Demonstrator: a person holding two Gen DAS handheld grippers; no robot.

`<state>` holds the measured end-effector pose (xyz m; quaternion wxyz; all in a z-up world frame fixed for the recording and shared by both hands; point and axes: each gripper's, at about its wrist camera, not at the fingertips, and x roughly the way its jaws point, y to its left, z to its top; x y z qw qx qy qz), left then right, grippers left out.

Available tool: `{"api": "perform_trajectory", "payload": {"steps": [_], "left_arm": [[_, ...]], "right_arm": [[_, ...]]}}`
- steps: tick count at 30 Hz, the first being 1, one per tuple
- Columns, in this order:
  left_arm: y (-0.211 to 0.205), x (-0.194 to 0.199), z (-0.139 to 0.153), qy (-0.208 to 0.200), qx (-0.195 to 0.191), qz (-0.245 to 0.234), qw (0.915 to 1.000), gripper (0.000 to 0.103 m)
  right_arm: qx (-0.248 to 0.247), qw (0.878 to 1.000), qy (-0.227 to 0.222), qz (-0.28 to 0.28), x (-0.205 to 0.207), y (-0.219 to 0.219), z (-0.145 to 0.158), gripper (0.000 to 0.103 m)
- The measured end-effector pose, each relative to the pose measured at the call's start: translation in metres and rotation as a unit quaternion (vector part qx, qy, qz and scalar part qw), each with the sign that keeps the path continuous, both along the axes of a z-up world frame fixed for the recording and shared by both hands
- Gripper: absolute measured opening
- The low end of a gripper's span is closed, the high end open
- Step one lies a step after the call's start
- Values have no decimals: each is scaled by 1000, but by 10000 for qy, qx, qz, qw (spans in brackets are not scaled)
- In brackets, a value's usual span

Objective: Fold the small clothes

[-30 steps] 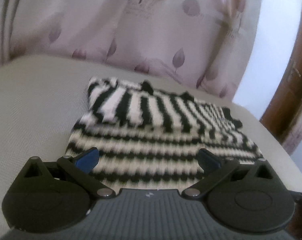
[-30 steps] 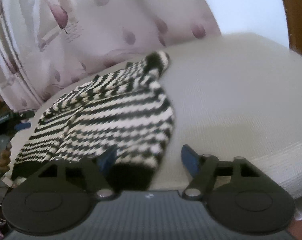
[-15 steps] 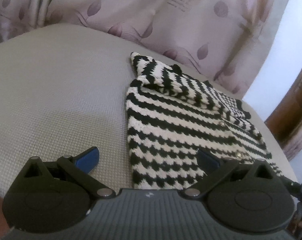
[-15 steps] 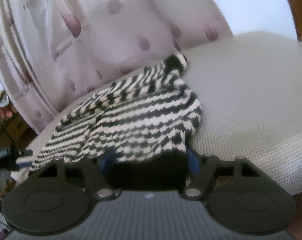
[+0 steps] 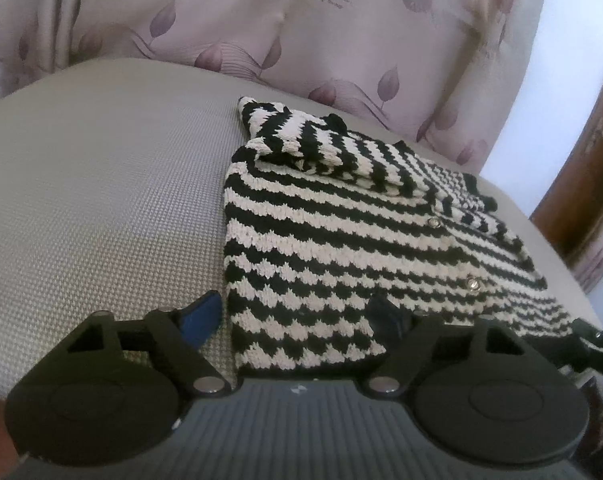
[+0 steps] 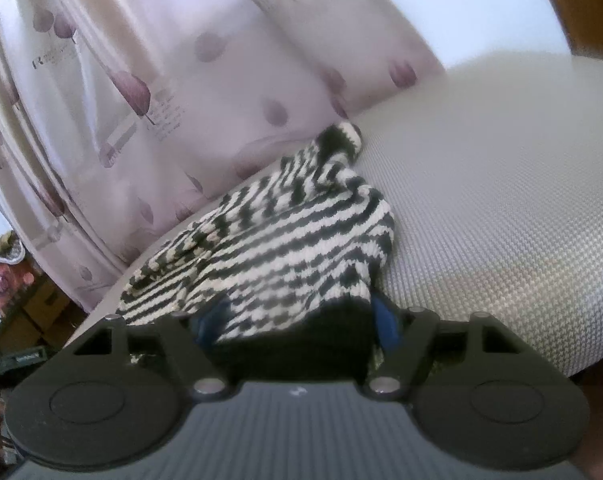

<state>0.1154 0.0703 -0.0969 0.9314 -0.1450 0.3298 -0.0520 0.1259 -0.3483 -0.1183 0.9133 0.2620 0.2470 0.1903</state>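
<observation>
A small black-and-white striped knit cardigan [image 5: 341, 232] lies on a grey textured cushion [image 5: 101, 200], its sleeves folded in over the body. My left gripper [image 5: 293, 316] is open, its fingers straddling the garment's near left corner at the hem. In the right wrist view the same cardigan [image 6: 285, 248] has its near black hem lifted between the fingers of my right gripper [image 6: 293, 324], which stand open around it; the fabric there is bunched and raised off the cushion [image 6: 501, 208].
A pale pink curtain with leaf print [image 5: 301, 40] hangs behind the cushion. A brown wooden frame [image 5: 589, 168] stands at the right. Boxes and clutter [image 6: 17, 300] sit beyond the cushion's edge in the right wrist view.
My left gripper has shifted left along the hem to the garment's corner. My right gripper has moved in so that the black hem sits between its fingers, and the hem has lifted.
</observation>
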Motion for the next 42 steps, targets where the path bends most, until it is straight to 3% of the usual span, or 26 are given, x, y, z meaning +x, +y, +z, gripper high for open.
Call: {"api": "perform_trajectory", "payload": {"steps": [9,10,12,15,19,22,25,27,29,33,34,35,36,37,38,39,42], "left_arm": [[-15,2,1,79,530,-12,9986,76],[-17,2,1,83,590,-23,9982,76],[-18,3,1,92,669,-39,9977,76],[-19,3,0,98,737,-60,9972,76],[-19,3,1,108,743,-86,9971,74],[-13,0,3,157,451,-221,9986,74],[-4,-4,4,245,117,-411,9988,76],[2,-8,4,289,-122,-482,9983,76],[8,-9,4,313,-343,-518,9976,75],[17,-8,2,329,-755,-487,9954,73],[18,-7,2,327,-798,-486,9951,67],[19,-7,1,324,-799,-473,9951,54],[20,-6,0,353,-817,-457,9950,44],[22,-4,-2,416,-844,-410,9947,20],[26,-1,-5,532,-914,-336,9938,6],[30,0,-7,544,-1078,-320,9922,5],[34,1,-9,529,-1211,-296,9908,6]], "right_arm": [[-654,9978,38,117,3,15,9,73],[-695,9975,39,119,3,16,9,71],[-765,9970,75,117,3,16,9,48],[-657,9976,155,118,3,10,7,35],[-356,9990,223,131,3,-1,5,32],[-319,9989,277,222,4,-5,6,32],[37,9989,395,261,6,-15,4,42],[159,9987,334,344,5,-19,6,69],[264,9981,325,457,5,-19,7,82],[65,9981,300,529,8,-8,11,85],[57,9981,301,544,10,-5,11,85],[46,9981,290,535,11,-3,10,85],[-3,9982,272,539,11,-1,11,83],[-96,9980,260,568,11,2,11,77],[-167,9977,290,594,12,4,11,44],[-172,9972,385,624,14,4,9,24],[71,9970,436,640,14,-1,3,24]]}}
